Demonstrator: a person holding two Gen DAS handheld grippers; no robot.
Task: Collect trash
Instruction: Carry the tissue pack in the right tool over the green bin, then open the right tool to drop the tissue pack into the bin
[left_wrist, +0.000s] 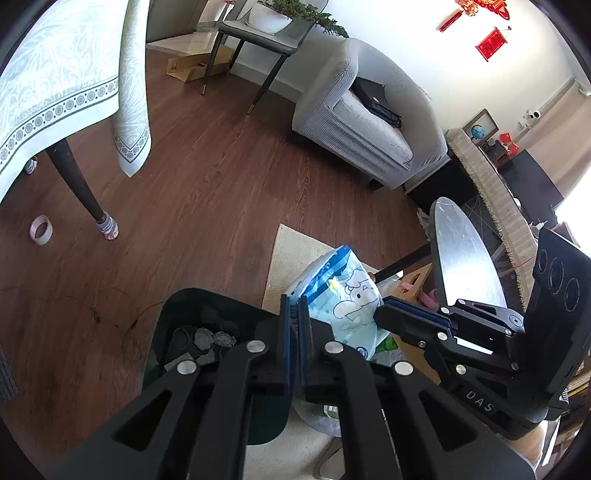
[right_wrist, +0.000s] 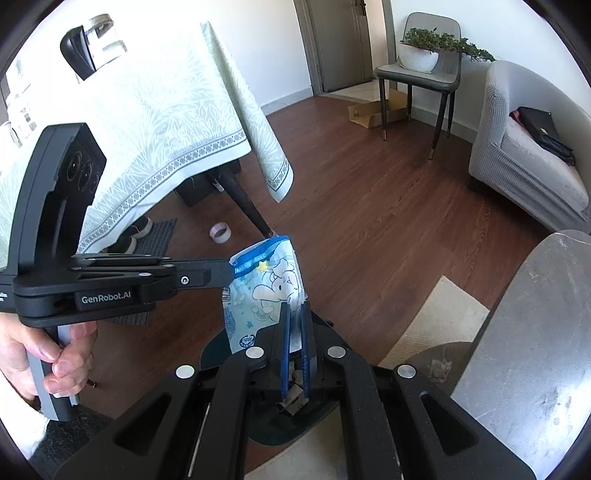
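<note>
A blue and white cartoon-printed plastic packet (left_wrist: 343, 291) (right_wrist: 264, 291) hangs in the air between both grippers. My left gripper (left_wrist: 294, 301) is shut on its top edge; it also shows in the right wrist view (right_wrist: 231, 271). My right gripper (right_wrist: 295, 308) is shut on the packet's lower right side; it also shows in the left wrist view (left_wrist: 384, 312). A black trash bin (left_wrist: 207, 328) stands on the floor just below, with crumpled grey paper (left_wrist: 214, 338) inside. In the right wrist view the bin (right_wrist: 218, 350) is mostly hidden behind my fingers.
A round grey side table (left_wrist: 461, 258) (right_wrist: 532, 332) stands to the right on a beige rug (left_wrist: 291, 251). A clothed dining table (right_wrist: 147, 122), a tape roll (left_wrist: 41, 229) on the wood floor, a grey armchair (left_wrist: 369, 122) and a chair with a plant (right_wrist: 421, 70) stand around.
</note>
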